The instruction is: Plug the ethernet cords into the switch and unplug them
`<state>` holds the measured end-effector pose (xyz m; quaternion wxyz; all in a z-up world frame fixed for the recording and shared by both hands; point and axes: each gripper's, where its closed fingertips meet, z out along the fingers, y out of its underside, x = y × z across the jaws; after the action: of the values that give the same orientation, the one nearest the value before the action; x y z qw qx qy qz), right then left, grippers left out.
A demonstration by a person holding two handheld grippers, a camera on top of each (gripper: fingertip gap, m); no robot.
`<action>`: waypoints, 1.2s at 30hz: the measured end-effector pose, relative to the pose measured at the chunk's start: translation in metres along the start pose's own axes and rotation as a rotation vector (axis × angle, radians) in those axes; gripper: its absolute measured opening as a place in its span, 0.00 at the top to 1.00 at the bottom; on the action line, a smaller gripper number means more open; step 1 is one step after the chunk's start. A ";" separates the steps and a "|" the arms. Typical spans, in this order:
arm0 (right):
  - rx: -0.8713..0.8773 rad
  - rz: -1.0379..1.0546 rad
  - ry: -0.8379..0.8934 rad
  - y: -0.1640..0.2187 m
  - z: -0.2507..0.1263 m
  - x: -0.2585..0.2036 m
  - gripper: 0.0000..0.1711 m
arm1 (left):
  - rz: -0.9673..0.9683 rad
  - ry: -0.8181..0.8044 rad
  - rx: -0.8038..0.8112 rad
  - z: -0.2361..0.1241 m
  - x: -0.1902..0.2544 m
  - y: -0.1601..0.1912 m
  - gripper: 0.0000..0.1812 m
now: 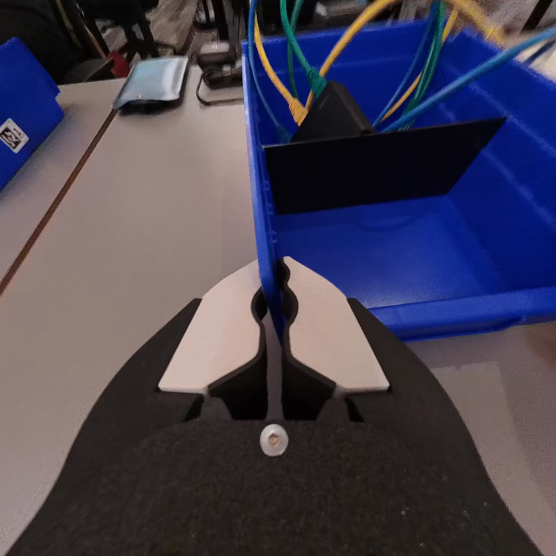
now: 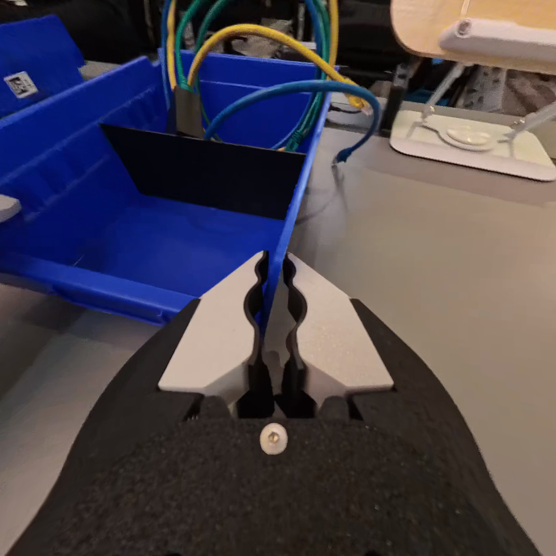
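Observation:
A black switch [image 1: 334, 117] stands tilted in the rear compartment of a blue bin [image 1: 451, 319], behind a black divider [image 1: 376, 168]. A yellow plug [image 1: 298, 109] and a green plug [image 1: 317, 82] sit in the switch. My left gripper [image 1: 272, 270] is shut on the bin's left wall. My right gripper [image 2: 276, 258] is shut on the right wall of the bin [image 2: 105, 291]. In the right wrist view the switch [image 2: 188, 111] shows edge-on. A loose blue plug [image 2: 344, 155] hangs outside the bin, and a loose yellow plug [image 2: 359, 103] hangs above it.
A second blue bin [image 1: 27, 105] with a sticker stands at the left on the grey table [image 1: 150, 210]. A grey pouch [image 1: 156, 81] lies at the back. A white stand base [image 2: 469, 144] sits at the right. The bin's front compartment [image 2: 180, 240] holds nothing. About 20 cm separates my left fingertips from my right. My left tips are roughly 12 cm from the black switch [image 1: 334, 117]. It is some 15 cm from my left tips to the green plug [image 1: 317, 82].

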<state>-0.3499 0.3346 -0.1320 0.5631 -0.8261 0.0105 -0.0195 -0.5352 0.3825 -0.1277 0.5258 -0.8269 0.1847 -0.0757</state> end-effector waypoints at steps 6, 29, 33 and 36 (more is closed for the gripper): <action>0.017 -0.014 -0.371 -0.007 -0.030 -0.015 0.86 | -0.114 -0.091 0.019 -0.003 -0.012 -0.002 0.92; 0.130 0.135 0.210 0.075 -0.238 0.488 0.77 | -0.298 0.353 -0.033 -0.081 0.204 0.028 0.86; 0.101 0.168 0.233 0.080 -0.232 0.491 0.77 | -0.183 0.272 -0.050 -0.071 0.191 0.034 0.82; 0.127 0.147 0.222 0.076 -0.231 0.481 0.78 | -0.154 0.285 -0.020 -0.070 0.192 0.028 0.82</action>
<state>0.1203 0.0735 -0.1087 0.6096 -0.7785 0.1322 -0.0701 -0.3876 0.2388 -0.1354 0.4787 -0.8246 0.1943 -0.2306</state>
